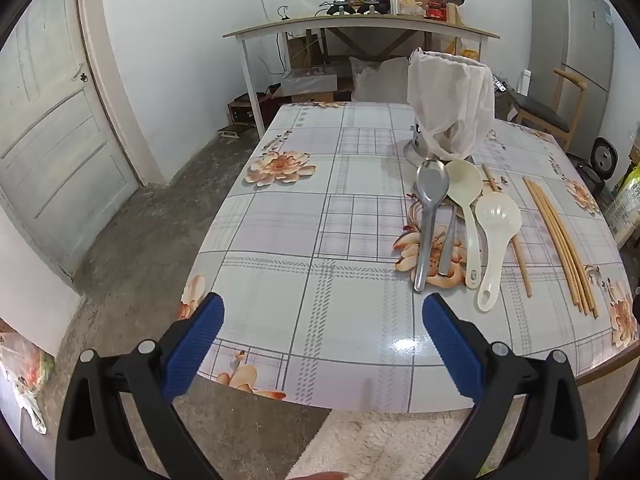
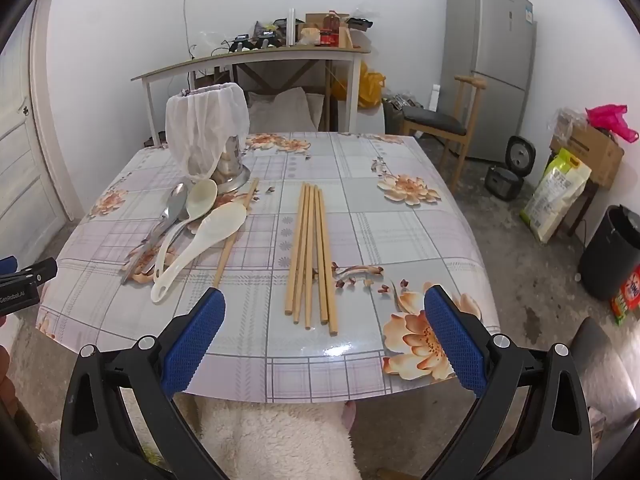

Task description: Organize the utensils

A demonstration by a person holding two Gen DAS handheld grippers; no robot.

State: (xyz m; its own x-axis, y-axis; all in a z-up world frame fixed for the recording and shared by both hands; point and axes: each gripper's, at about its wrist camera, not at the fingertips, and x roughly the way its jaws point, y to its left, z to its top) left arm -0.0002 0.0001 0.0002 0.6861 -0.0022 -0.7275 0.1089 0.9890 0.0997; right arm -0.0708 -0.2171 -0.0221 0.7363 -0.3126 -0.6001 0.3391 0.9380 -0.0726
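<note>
Right tool (image 2: 324,310) just short of chopsticks (image 2: 310,256)

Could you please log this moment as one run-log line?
left hand-held gripper: open, empty | right hand-held gripper: open, empty | spoons, chopsticks: on table

The surface (image 2: 360,240) wears a glossy cloth of pale lilac and grey plaid with peach-orange flowers. The chopsticks (image 2: 310,256) are light tan wood. One spoon (image 1: 430,216) is silver metal, while two ladles (image 1: 494,236) are cream-white plastic. A sheer white bag covers the steel holder (image 1: 450,108). Both tongs (image 2: 324,308) have black arms with blue textured pads.
</note>
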